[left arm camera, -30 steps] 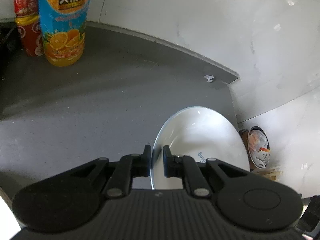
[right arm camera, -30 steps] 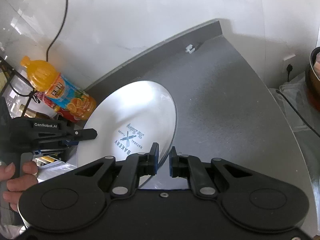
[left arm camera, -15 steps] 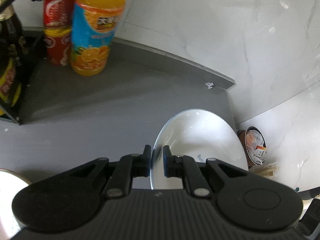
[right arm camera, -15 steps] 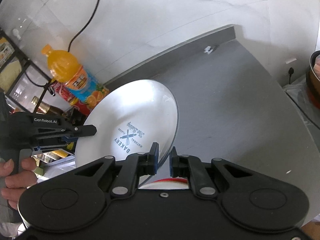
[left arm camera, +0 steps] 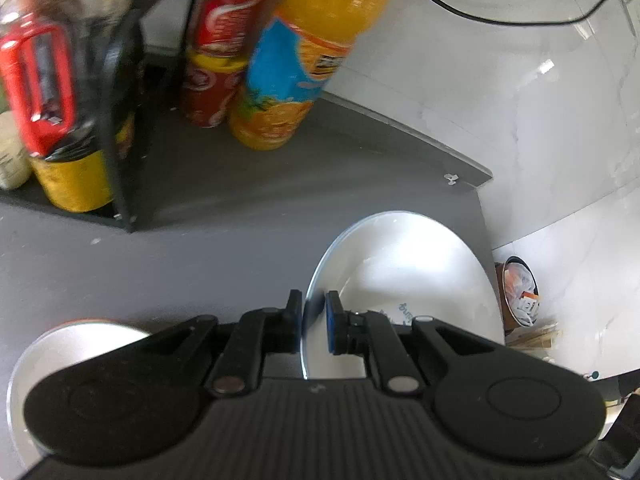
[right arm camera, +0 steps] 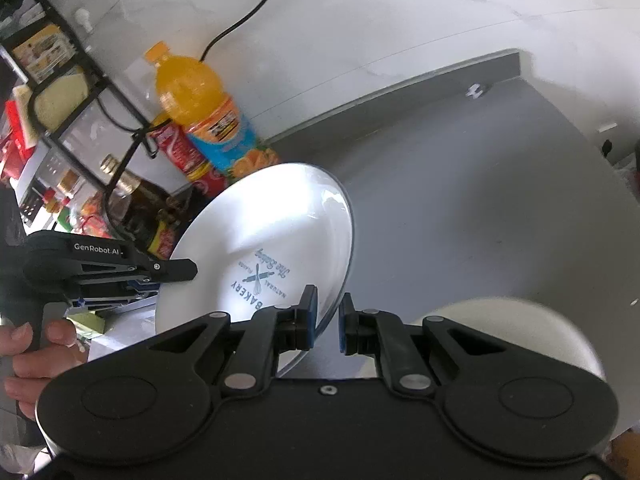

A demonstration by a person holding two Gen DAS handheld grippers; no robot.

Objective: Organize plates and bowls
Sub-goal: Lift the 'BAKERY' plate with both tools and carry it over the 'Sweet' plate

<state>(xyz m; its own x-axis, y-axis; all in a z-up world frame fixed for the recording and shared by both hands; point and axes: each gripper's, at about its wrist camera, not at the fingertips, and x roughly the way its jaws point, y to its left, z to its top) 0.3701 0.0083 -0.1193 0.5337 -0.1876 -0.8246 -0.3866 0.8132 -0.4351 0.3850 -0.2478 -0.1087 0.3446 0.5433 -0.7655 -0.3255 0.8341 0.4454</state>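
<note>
Both grippers pinch opposite rim edges of one white plate [right arm camera: 260,240], held tilted above the grey counter [left arm camera: 240,208]. Left gripper [left arm camera: 314,320] and right gripper [right arm camera: 328,316] are clamped tight on the rim w/ pads nearly together. I'd keep both hands moving in sync, no twist, then lower it flat onto the other white dish [right arm camera: 520,328] below, I think.

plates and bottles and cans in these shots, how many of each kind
White plates: 2, the held plate and another plate below it
Orange juice bottle: 1
Red cans: 2, stacked
Dark glass bottle: 1
Total: 6
</note>
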